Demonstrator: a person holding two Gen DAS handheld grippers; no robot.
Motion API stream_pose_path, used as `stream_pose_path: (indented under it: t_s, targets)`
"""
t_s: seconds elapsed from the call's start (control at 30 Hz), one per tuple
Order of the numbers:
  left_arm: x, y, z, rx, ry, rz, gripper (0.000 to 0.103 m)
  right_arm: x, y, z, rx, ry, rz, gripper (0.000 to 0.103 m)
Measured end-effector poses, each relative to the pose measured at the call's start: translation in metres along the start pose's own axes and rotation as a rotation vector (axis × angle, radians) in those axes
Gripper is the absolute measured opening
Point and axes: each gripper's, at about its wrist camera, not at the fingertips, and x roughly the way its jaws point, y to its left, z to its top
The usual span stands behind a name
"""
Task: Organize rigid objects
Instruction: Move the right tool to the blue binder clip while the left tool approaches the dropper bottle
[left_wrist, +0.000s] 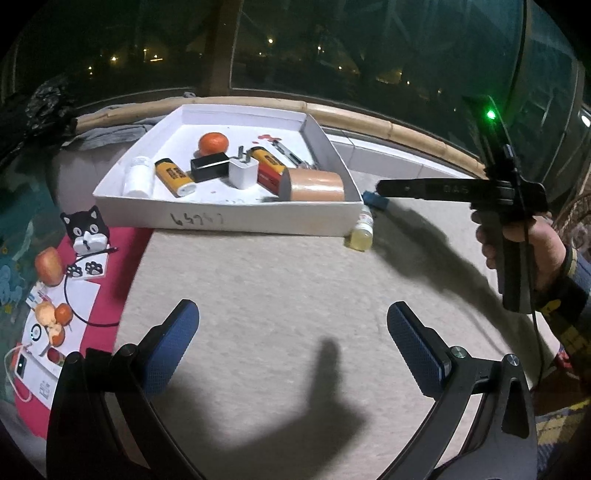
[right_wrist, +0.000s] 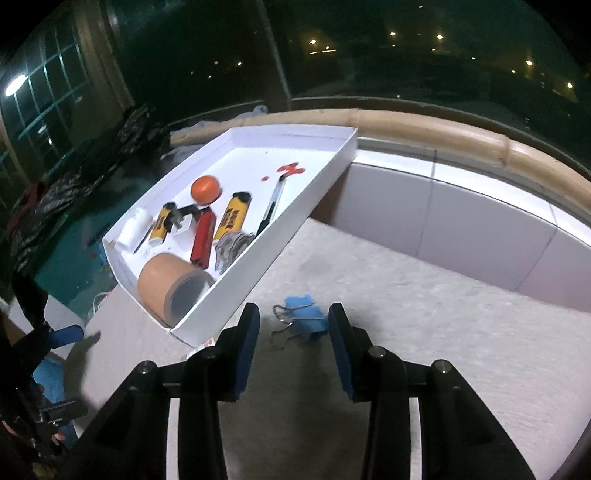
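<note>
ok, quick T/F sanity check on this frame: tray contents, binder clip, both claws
1. The orange lies in the white tray. True.
2. The blue binder clip is inside the tray. False: it lies on the table beside it.
3. The right claw is shut on the clip. False: open, the clip lies just ahead between its fingers.
4. The left claw is open and empty. True.
5. The tape roll sits outside the tray. False: inside, at a corner.

Pale textured worktop (left_wrist: 258, 295) carrying a white tray (left_wrist: 229, 218), a small yellow-filled bottle (left_wrist: 360, 236) at its corner, a blue binder clip (right_wrist: 301, 319) just beside, and a red mat (left_wrist: 125, 266).
</note>
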Motion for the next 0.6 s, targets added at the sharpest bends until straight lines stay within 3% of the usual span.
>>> stream_pose_path:
  t_s: [0.33, 0.5, 0.6]
  targets:
    - [-0.001, 0.0, -0.006, -0.031, 0.012, 0.015, 0.103, 0.034, 0.004, 0.013, 0.002, 0.04, -0.025, 0.039]
    - [-0.002, 0.001, -0.006, -0.044, 0.011, 0.021, 0.103, 0.035, 0.025, 0.005, -0.167, 0.085, 0.007, 0.039]
    - [0.0, 0.002, -0.003, -0.046, 0.009, 0.017, 0.103, 0.027, 0.035, -0.007, -0.256, 0.12, 0.074, 0.039]
